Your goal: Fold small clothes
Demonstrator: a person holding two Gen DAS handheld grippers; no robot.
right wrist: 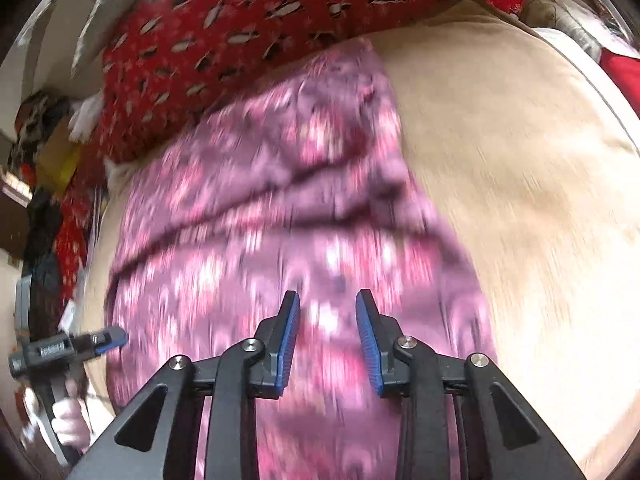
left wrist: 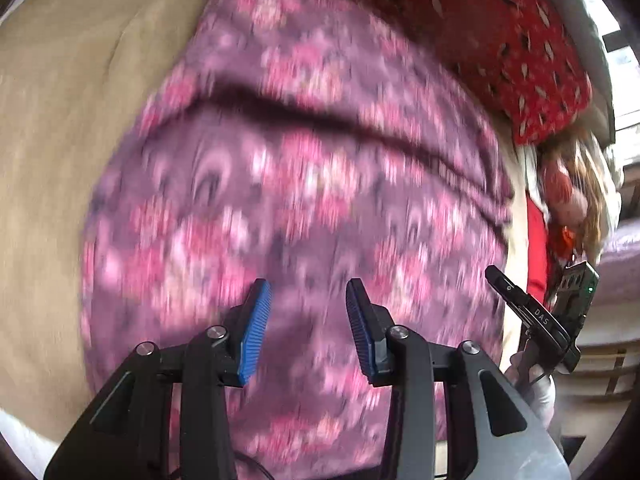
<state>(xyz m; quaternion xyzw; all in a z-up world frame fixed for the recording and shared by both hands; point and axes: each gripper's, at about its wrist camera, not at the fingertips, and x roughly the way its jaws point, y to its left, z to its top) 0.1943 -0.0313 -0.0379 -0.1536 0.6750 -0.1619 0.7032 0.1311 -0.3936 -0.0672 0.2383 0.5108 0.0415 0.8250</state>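
A purple garment with a pink floral print (left wrist: pixel 288 184) lies spread on a tan surface (left wrist: pixel 60 120), with a fold ridge running across it; it also shows in the right wrist view (right wrist: pixel 280 216). My left gripper (left wrist: pixel 308 296) is open and empty, held above the garment's near part. My right gripper (right wrist: pixel 328 304) is open and empty, also above the garment's near part. The right gripper shows at the right edge of the left wrist view (left wrist: pixel 536 312); the left gripper shows at the left edge of the right wrist view (right wrist: pixel 80 344). Both views are motion-blurred.
A red patterned cloth (left wrist: pixel 500 40) lies at the far edge of the garment, also in the right wrist view (right wrist: pixel 240 32). Mixed clutter (left wrist: pixel 572 192) sits beyond the surface's right side. The tan surface (right wrist: pixel 520 180) stretches to the garment's right.
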